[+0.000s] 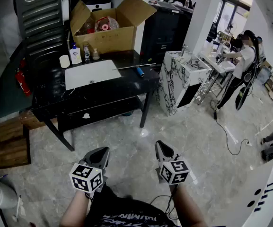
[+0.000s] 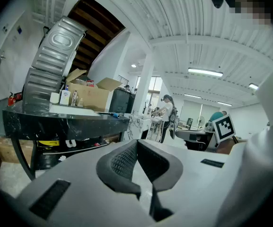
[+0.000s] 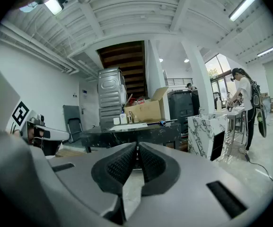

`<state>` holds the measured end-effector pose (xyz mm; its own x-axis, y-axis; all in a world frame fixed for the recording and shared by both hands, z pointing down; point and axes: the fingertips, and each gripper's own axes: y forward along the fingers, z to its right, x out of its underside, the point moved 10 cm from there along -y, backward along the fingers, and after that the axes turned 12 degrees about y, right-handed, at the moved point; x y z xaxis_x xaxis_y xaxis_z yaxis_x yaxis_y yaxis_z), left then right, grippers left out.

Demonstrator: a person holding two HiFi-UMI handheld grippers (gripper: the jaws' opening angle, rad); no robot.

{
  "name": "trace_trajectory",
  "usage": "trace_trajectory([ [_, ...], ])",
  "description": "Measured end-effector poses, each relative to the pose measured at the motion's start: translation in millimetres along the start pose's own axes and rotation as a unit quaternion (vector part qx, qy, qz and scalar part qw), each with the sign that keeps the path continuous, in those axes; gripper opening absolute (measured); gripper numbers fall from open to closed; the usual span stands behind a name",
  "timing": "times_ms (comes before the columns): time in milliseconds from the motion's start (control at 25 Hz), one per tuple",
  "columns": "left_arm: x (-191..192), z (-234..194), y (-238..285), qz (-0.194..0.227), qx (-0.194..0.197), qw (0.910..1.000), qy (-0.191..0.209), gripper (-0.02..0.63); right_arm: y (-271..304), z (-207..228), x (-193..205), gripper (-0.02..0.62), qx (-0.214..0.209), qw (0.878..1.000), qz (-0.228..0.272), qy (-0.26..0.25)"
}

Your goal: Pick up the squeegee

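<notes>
Only the head view shows both tools together. The left hand-held gripper (image 1: 101, 151) and the right hand-held gripper (image 1: 162, 146) hang side by side over the marble floor (image 1: 127, 136), well short of the black tabletop (image 1: 103, 92) ahead of them. The squeegee (image 1: 140, 72) lies on the tabletop ahead of the right hand-held gripper and well apart from both. It sits just right of the white basin (image 1: 90, 73) and nearer than the cardboard box (image 1: 109, 37). In the right gripper view the squeegee (image 3: 163, 123) is only a thin rod with a blue end at the tabletop's edge. In the left gripper view the squeegee (image 2: 114, 115) is smaller still, and its blade cannot be made out in any view. The left gripper view shows ribbed pads (image 2: 124, 162) meeting at the tips, clenched on nothing. The right gripper view shows the same: pads (image 3: 119, 164) pressed together, empty.
</notes>
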<state>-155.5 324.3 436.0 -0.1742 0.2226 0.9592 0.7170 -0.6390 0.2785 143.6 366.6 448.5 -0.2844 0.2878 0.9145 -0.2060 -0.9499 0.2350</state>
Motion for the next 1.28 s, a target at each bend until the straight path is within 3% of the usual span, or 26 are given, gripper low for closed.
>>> trace_trajectory([
  [800,8,16,14,-0.021,-0.015,0.9996,-0.012,0.02,3,28,3,0.049,0.008,1.0,-0.018,-0.001],
  [1040,8,-21,50,-0.024,-0.018,0.9991,-0.029,0.02,53,46,-3,0.049,0.013,0.999,-0.039,-0.002],
  [1280,-10,-83,115,-0.023,-0.012,0.9994,-0.022,0.02,128,77,-28,0.049,0.032,0.999,-0.038,0.011],
])
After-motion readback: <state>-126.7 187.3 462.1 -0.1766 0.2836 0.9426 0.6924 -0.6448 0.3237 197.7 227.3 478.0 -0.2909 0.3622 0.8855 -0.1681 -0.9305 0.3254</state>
